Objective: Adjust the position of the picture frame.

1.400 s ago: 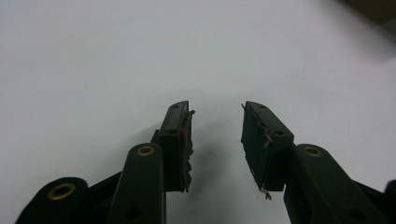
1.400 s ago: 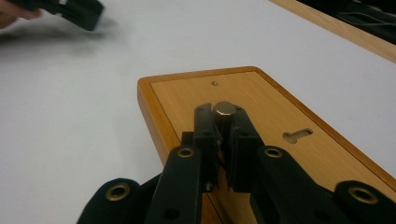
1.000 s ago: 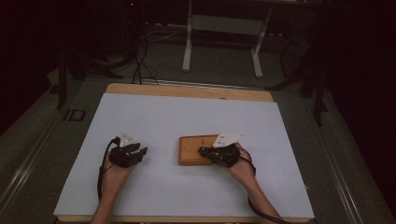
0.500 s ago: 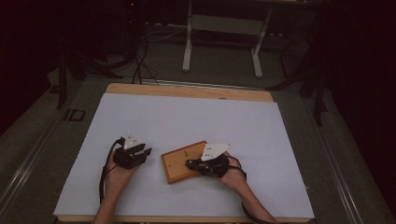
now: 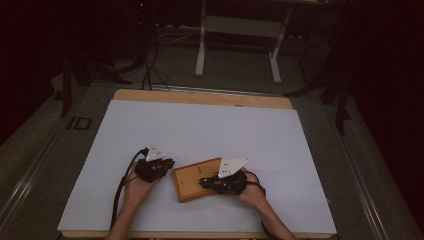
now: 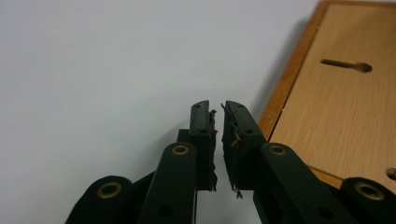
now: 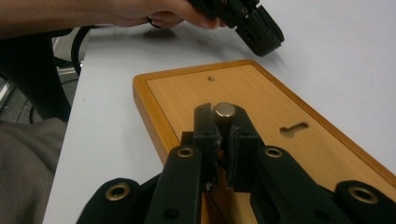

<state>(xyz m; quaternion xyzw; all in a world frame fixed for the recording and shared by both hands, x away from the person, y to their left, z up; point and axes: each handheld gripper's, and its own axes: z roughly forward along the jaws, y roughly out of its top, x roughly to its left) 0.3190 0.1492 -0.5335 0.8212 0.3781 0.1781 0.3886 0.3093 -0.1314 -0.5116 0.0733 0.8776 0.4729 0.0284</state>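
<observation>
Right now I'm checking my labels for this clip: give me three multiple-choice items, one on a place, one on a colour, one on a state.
1. Where does the wooden board lie?
A. between the two grippers
B. at the table's far edge
C. on the floor

2. What colour is the table top?
A. red
B. white
C. green

3. What do the right gripper jaws hold?
A. nothing
B. a cable
C. a metal peg

Answers: 1 A, the high view shows the board between them; 2 B, the surface is plain white; 3 C, the jaws close around the peg.

Our left claw points toward two o'clock, jaws just closing to a thin empty slit. Our right claw points toward nine o'clock, clamped tight.
</observation>
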